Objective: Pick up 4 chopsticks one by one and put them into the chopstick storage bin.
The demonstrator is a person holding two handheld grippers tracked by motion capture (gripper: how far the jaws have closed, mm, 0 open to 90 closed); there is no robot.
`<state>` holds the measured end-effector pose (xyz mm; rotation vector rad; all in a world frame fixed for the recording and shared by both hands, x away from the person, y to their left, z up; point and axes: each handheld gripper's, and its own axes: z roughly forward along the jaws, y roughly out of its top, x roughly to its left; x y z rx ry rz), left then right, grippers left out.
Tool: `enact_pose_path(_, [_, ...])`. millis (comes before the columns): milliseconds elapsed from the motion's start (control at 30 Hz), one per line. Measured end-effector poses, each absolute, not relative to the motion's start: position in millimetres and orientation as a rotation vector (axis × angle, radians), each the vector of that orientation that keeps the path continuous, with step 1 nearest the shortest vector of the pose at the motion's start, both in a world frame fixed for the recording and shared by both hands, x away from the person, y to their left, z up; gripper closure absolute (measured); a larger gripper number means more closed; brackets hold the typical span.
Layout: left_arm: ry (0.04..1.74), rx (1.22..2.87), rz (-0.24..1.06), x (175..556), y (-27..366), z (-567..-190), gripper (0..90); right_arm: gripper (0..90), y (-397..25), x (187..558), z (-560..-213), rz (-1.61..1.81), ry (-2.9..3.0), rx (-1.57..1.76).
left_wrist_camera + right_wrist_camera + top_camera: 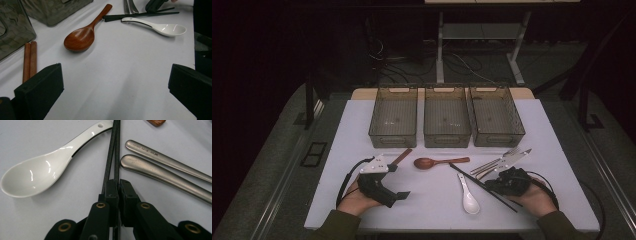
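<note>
Black slender chopsticks point(113, 152): pinched in the right gripper point(117, 188), low over the white table point(432, 200). Left gripper point(115, 82): jaws apart, empty. Three smoky plastic bins point(447, 120): empty; sorting apparently barely begun, all cutlery remaining.

White table point(337, 150) — items resting on its surface.
Three grey bins point(444, 117) stand side by side along the far edge. Nearer: brown chopsticks point(401, 157), wooden spoon point(439, 162), black chopsticks point(477, 182), white spoon point(468, 196), and metal cutlery point(504, 160) — all flat, the black chopsticks just beside the white spoon.
</note>
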<state>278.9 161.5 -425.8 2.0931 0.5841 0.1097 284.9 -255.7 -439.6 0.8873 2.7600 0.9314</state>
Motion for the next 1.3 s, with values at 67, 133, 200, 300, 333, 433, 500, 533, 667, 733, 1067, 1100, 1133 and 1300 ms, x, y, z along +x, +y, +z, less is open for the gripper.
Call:
enact_pose_path(67, [0.581, 2.091, 0.112, 278.5, 161.6, -425.2, 0.0, 86.3, -255.4, 284.6, -439.0, 0.931, 2.754, 0.905])
enact_pose_path(133, [0.581, 2.091, 0.112, 278.5, 161.6, -425.2, 0.0, 86.3, -256.0, 284.7, -438.2, 0.935, 2.756, 0.915])
enact_pose_path(200, [0.584, 2.09, 0.109, 278.6, 161.4, -425.4, 0.0, 86.4, -257.4, 284.8, -436.4, 0.952, 2.752, 0.925])
enact_pose_path(300, [0.584, 2.092, 0.109, 278.7, 161.4, -425.6, 0.0, 86.4, -260.9, 284.1, -432.5, 0.981, 2.749, 0.929])
enact_pose_path(333, [0.584, 2.091, 0.109, 278.5, 161.4, -425.5, 0.0, 86.4, -262.5, 283.9, -431.1, 0.989, 2.746, 0.932])
enact_pose_path(433, [0.587, 2.087, 0.109, 278.5, 161.9, -425.3, 0.0, 86.4, -267.5, 283.0, -427.6, 1.014, 2.736, 0.925])
enact_pose_path(500, [0.588, 2.08, 0.11, 278.3, 161.7, -425.0, 0.0, 86.4, -271.1, 282.3, -425.6, 1.032, 2.727, 0.927])
enact_pose_path(533, [0.587, 2.082, 0.111, 278.1, 161.8, -424.8, 0.0, 86.4, -272.8, 282.1, -424.7, 1.041, 2.722, 0.927])
enact_pose_path(667, [0.579, 2.089, 0.114, 277.9, 162.1, -424.4, 0.0, 86.5, -277.8, 281.2, -420.3, 1.071, 2.706, 0.932])
enact_pose_path(733, [0.581, 2.084, 0.112, 278.1, 162.1, -424.6, 0.0, 86.5, -282.6, 280.9, -416.7, 1.096, 2.69, 0.937])
enact_pose_path(1067, [0.582, 2.086, 0.112, 278.5, 161.8, -425.2, 0.0, 86.5, -300.0, 279.7, -407.9, 1.173, 2.654, 0.941])
enact_pose_path(1100, [0.585, 2.084, 0.111, 277.8, 161.5, -425.2, 0.0, 86.5, -301.4, 279.5, -407.4, 1.179, 2.653, 0.942])
enact_pose_path(1133, [0.585, 2.083, 0.111, 277.7, 161.3, -425.3, 0.0, 86.5, -302.2, 279.2, -407.1, 1.185, 2.649, 0.945])
enact_pose_path(1300, [0.584, 2.084, 0.112, 277.5, 162.2, -425.9, 0.0, 86.4, -303.0, 279.5, -406.1, 1.206, 2.638, 0.938])
